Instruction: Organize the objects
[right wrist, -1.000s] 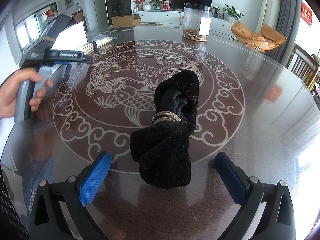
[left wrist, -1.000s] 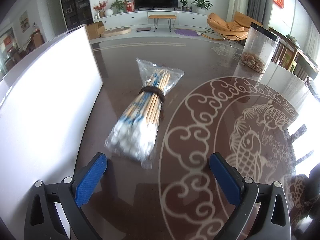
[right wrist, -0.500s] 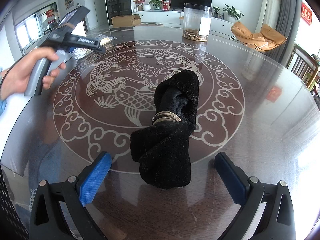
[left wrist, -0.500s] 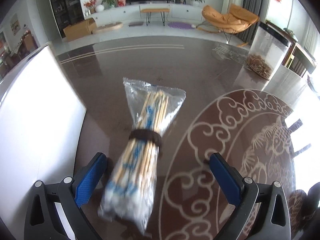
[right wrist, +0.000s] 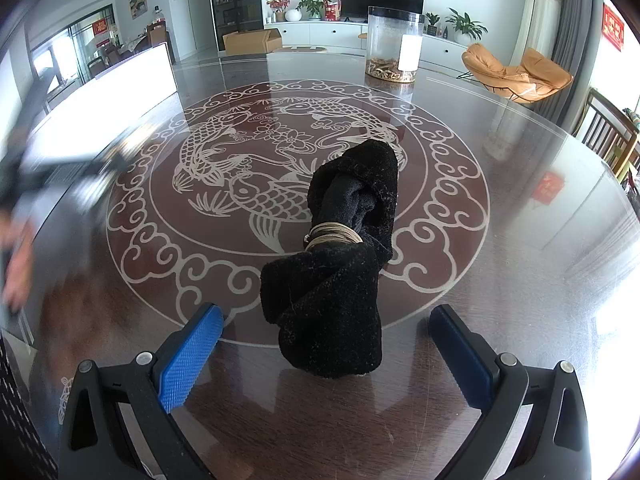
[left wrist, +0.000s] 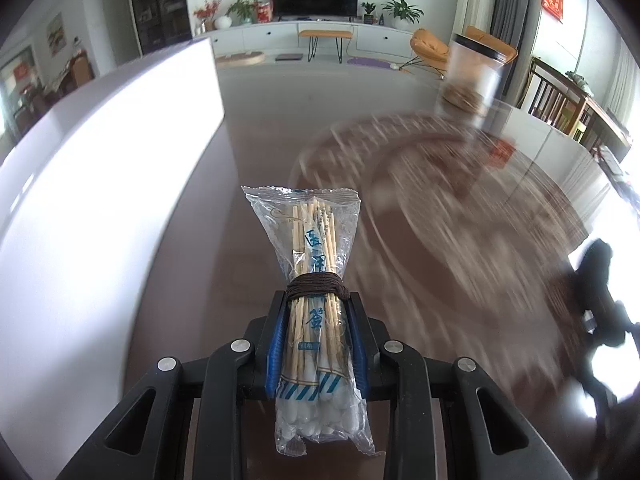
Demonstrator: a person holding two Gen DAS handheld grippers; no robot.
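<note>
A clear packet of cotton swabs, tied round the middle with brown cord, sits lengthwise between the blue pads of my left gripper. The jaws are closing and the pads press both sides of the packet. In the right wrist view the left gripper is a blur at the far left, with a hand below it. A black cloth bundle with a metal band round it lies on the table. My right gripper stands open around its near end, pads apart from it.
The round glass-topped table bears a fish pattern. A long white box runs along its left side, the white box also showing in the right view. A clear jar stands at the far edge. Chairs stand to the right.
My left gripper went forward over the swab packet, closed on it, and swung with it; its view is now blurred. The right gripper and the black bundle have not moved.
</note>
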